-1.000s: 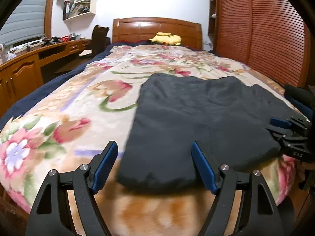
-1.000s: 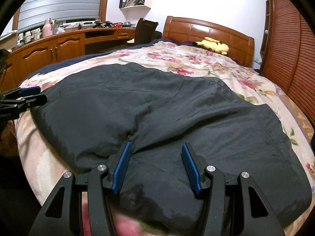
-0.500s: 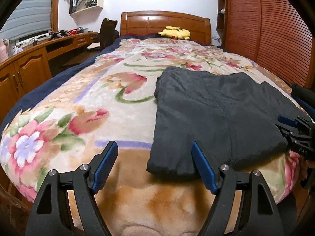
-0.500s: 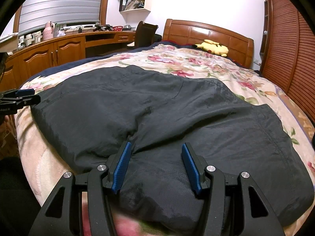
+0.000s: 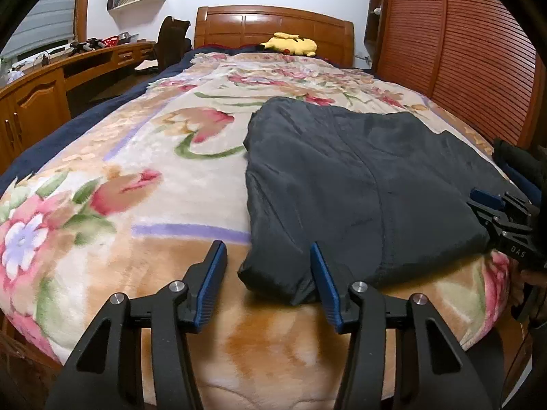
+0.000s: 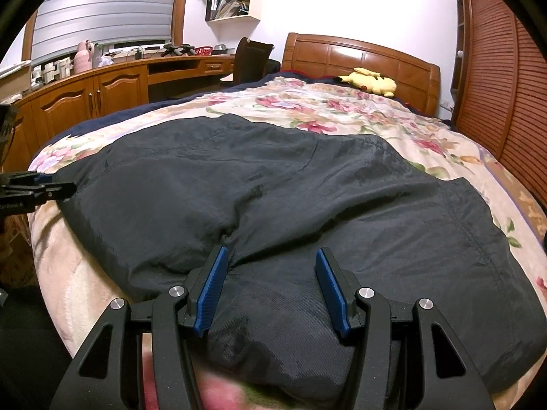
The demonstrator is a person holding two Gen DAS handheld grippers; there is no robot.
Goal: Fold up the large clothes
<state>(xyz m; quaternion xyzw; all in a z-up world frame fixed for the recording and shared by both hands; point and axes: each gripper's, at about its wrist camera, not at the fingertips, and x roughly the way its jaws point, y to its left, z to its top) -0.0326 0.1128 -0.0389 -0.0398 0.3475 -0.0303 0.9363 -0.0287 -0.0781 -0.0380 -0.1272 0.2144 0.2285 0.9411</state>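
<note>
Nearest, the left gripper (image 5: 266, 270) has just been closing; its blue pads (image 5: 213, 283) straddle the near left corner of the dark padded garment (image 5: 359, 184) without pressing it. The right gripper (image 6: 270, 280) stands half spread, fabric bunched against its left pad, grip unclear. The garment lies flat at the foot end of the floral blanket (image 5: 102, 188). Beyond it, a yellow plush toy (image 5: 290, 44) rests against the wooden headboard (image 5: 273, 24).

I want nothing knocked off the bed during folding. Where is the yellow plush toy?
The yellow plush toy lies at the far end of the bed, against the wooden headboard, well beyond the dark garment in both views.
</note>
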